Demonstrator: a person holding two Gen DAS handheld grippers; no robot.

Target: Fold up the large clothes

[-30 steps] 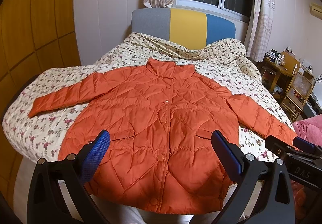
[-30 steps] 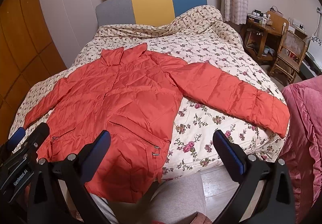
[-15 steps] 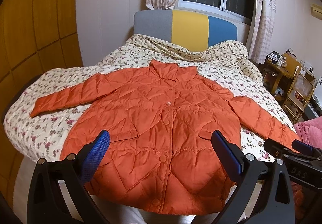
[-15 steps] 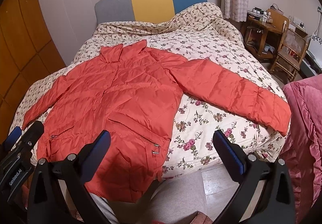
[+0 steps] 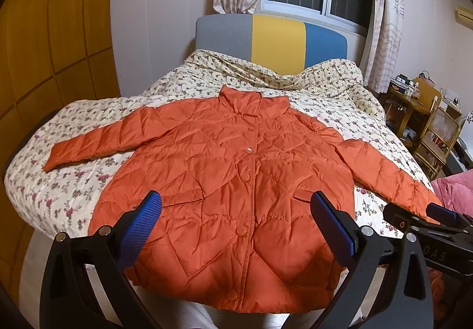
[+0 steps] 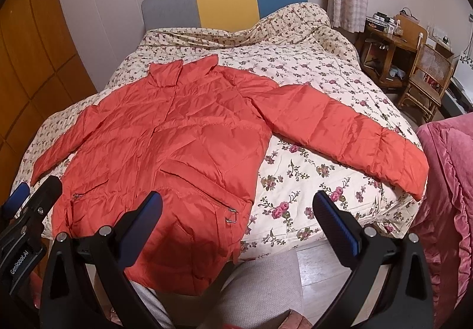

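From the left wrist we see our left tongs (image 5: 235, 228) spread wide and holding nothing, above the hem of the orange jacket (image 5: 236, 169), which lies flat, front up, on the floral bed (image 5: 68, 181). From the right wrist our right tongs (image 6: 236, 227) gape empty too, over the jacket's pocket side and the bedspread, the near sleeve (image 6: 340, 133) stretched out towards what looks like a pink quilt (image 6: 446, 181).

Left hand-held gripper (image 5: 235, 222) and right hand-held gripper (image 6: 236, 222) both gape wide, holding nothing
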